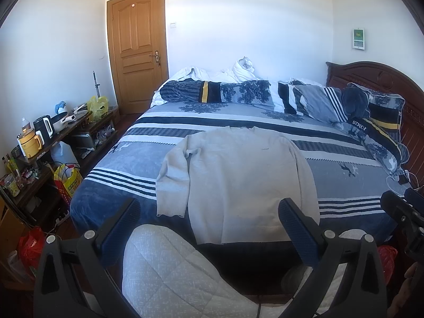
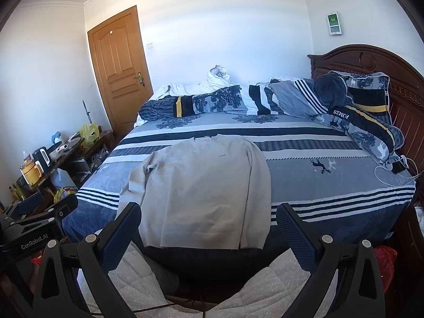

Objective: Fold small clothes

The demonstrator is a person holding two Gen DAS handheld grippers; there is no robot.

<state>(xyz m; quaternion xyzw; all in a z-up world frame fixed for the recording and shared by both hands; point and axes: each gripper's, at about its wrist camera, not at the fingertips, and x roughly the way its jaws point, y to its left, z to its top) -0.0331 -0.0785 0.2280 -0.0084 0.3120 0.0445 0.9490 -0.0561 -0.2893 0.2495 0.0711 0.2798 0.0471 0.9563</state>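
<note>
"GenRobot.AI" marks left gripper [image 2: 47, 212]; pillow [image 2: 368, 122] reads "HOMES".

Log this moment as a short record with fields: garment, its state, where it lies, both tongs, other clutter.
garment: light grey sweater
state: spread flat, front up, unfolded; one sleeve bent back at the elbow, the other along the body
location: on the striped blue bedspread, hem at the near edge of the bed
left tongs: open, short of the hem, holding nothing
right tongs: open, short of the hem, holding nothing
far side: rumpled pillows and bedding at the headboard
left of bed: crowded side table
</note>
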